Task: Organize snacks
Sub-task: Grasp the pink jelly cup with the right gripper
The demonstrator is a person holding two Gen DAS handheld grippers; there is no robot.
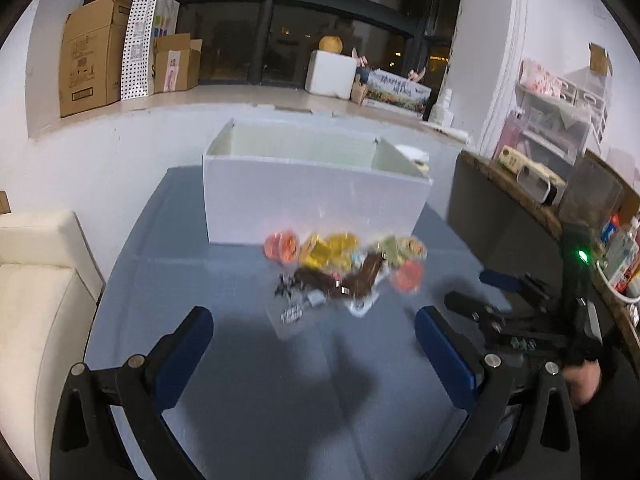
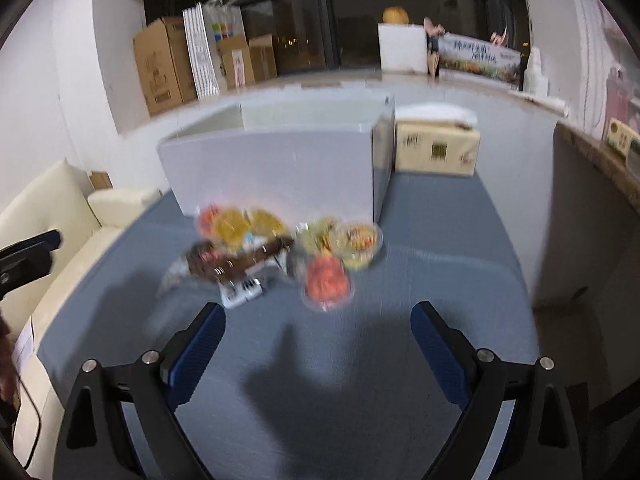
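A pile of snacks [image 1: 344,268] lies on the blue table [image 1: 240,360] in front of a white open box [image 1: 316,192]. The pile has orange jelly cups [image 1: 408,276], yellow packets [image 1: 332,252] and a brown wrapper [image 1: 360,276]. My left gripper [image 1: 314,320] is open and empty, short of the pile. My right gripper [image 2: 318,316] is open and empty, just short of an orange cup [image 2: 328,280]. The pile [image 2: 280,252] and the box [image 2: 276,168] show blurred in the right wrist view. The right gripper also shows at the right of the left wrist view [image 1: 480,292].
A cream sofa [image 1: 36,300] stands left of the table. A dark counter [image 1: 520,208] with bottles and clutter is on the right. A tissue pack [image 2: 436,148] sits right of the box. Cardboard boxes [image 1: 96,56] stand on the far ledge.
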